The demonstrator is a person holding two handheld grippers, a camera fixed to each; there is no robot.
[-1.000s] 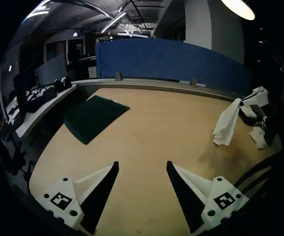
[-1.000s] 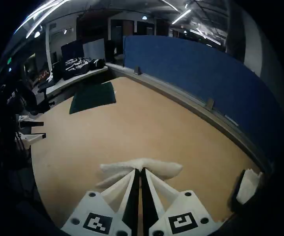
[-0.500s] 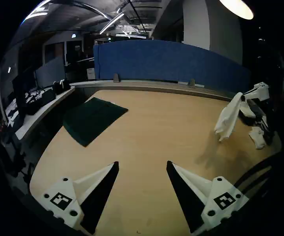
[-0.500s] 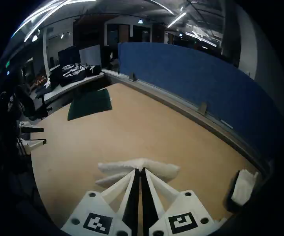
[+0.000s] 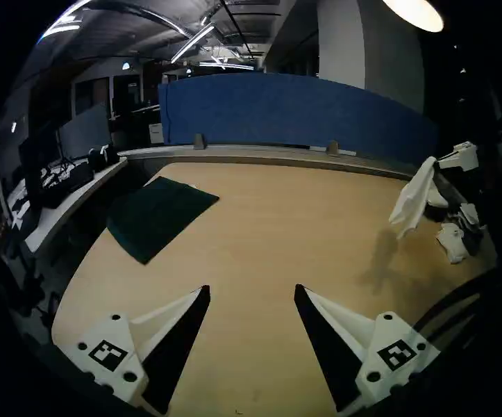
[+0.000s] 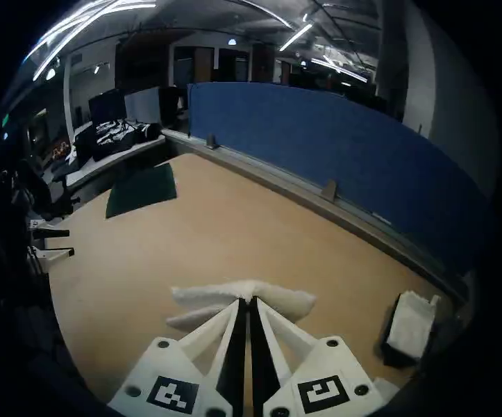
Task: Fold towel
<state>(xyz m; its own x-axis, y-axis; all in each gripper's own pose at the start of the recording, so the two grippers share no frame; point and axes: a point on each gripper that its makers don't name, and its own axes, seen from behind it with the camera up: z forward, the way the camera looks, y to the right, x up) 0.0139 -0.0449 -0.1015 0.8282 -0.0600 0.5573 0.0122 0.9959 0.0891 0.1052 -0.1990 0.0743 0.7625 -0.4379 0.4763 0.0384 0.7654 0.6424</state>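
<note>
A white towel [image 5: 412, 203] hangs limp above the right end of the wooden table [image 5: 285, 222], pinched at its top by my right gripper [image 5: 459, 157]. In the right gripper view that gripper [image 6: 249, 301] is shut on the towel [image 6: 282, 300], which bunches out on both sides of the fingertips. My left gripper [image 5: 251, 292] hovers open over the table's near edge, nothing between its fingers; it also appears in the right gripper view, the left gripper [image 6: 51, 240] at the far left. A dark green folded towel [image 5: 155, 215] lies flat at the table's far left corner.
A blue partition [image 5: 299, 115] runs along the table's back edge. A small pile of white cloths [image 6: 410, 323] sits in a dark holder at the right end. A side desk [image 5: 49, 201] with dark gear stands to the left.
The right gripper has carried the white towel upward and a little right, so it hangs higher off the table. The left gripper has stayed open and nearly still.
</note>
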